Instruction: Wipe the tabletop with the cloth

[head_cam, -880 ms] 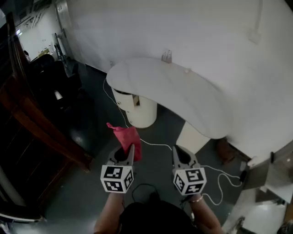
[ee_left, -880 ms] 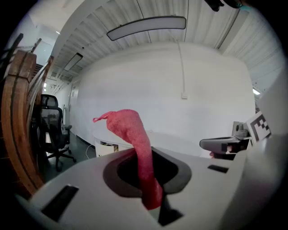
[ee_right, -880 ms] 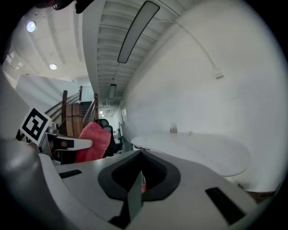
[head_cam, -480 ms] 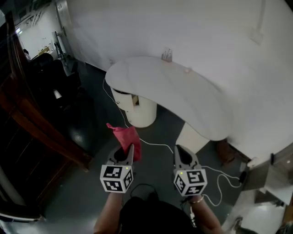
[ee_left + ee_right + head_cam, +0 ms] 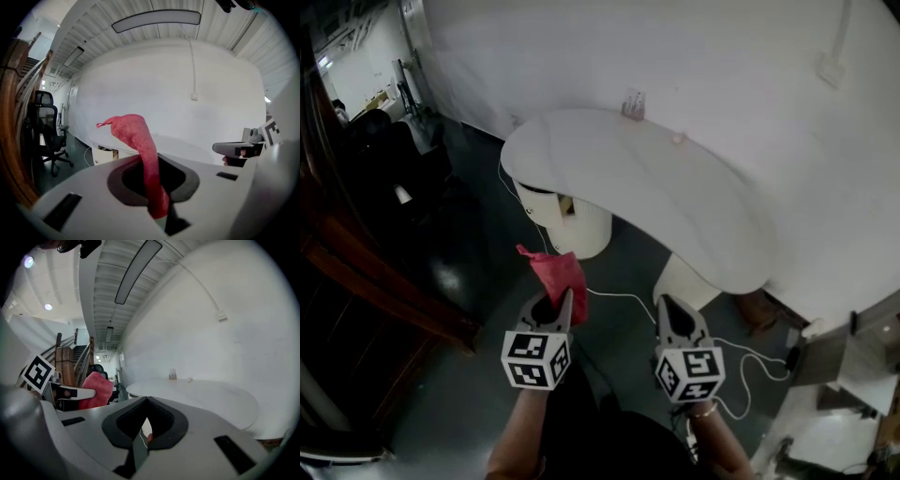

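Observation:
A red cloth (image 5: 556, 275) hangs pinched in my left gripper (image 5: 563, 302), which is shut on it and held in the air over the dark floor. In the left gripper view the cloth (image 5: 140, 140) rises out of the closed jaws of the left gripper (image 5: 158, 208). The white curved tabletop (image 5: 675, 197) lies ahead of both grippers, a good way off. My right gripper (image 5: 664, 306) is beside the left one, shut and holding nothing. From the right gripper (image 5: 142, 425) I see the tabletop (image 5: 211, 399) and the cloth (image 5: 96, 390) to the left.
A small clear holder (image 5: 633, 103) and a tiny object (image 5: 678, 139) sit at the table's far edge by the white wall. A white round pedestal (image 5: 581, 225) stands under the table. White cables (image 5: 619, 295) trail on the floor. A wooden stair rail (image 5: 384, 281) and an office chair (image 5: 47, 126) stand left.
The head view has shifted slightly, so the table sits a little more to the left. Both grippers keep their pose, and the cloth stays in the left one.

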`<state>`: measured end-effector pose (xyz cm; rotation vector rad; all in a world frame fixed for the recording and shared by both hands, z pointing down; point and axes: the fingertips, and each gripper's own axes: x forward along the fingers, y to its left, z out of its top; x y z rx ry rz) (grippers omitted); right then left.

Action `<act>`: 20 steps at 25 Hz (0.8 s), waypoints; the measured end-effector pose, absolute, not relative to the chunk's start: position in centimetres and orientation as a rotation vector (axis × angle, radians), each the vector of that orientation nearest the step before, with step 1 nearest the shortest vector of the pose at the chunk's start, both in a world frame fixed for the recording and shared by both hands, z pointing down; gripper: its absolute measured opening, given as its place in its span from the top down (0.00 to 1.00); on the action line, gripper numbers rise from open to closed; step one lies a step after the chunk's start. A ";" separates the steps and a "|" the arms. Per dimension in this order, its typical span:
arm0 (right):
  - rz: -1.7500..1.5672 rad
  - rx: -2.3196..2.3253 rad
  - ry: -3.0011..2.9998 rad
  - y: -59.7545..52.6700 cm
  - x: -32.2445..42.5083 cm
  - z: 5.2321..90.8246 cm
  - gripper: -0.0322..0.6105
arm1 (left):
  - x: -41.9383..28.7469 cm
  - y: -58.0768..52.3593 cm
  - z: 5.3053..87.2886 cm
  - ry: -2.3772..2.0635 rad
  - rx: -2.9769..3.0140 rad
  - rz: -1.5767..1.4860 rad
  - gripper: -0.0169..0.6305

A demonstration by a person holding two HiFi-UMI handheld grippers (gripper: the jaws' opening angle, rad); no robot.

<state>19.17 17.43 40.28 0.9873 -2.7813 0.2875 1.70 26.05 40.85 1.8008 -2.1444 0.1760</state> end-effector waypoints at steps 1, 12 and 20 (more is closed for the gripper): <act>0.293 0.997 -2.777 16.9 18.8 40.5 0.95 | 1.3 25.3 41.1 -2.133 1.809 0.180 0.90; 0.317 1.264 -2.675 6.4 12.4 40.5 0.95 | -6.1 10.4 41.6 -1.924 2.033 0.217 0.90; 0.348 1.483 -2.539 -1.0 8.0 40.4 0.95 | -10.4 0.9 42.1 -1.712 2.159 0.267 0.90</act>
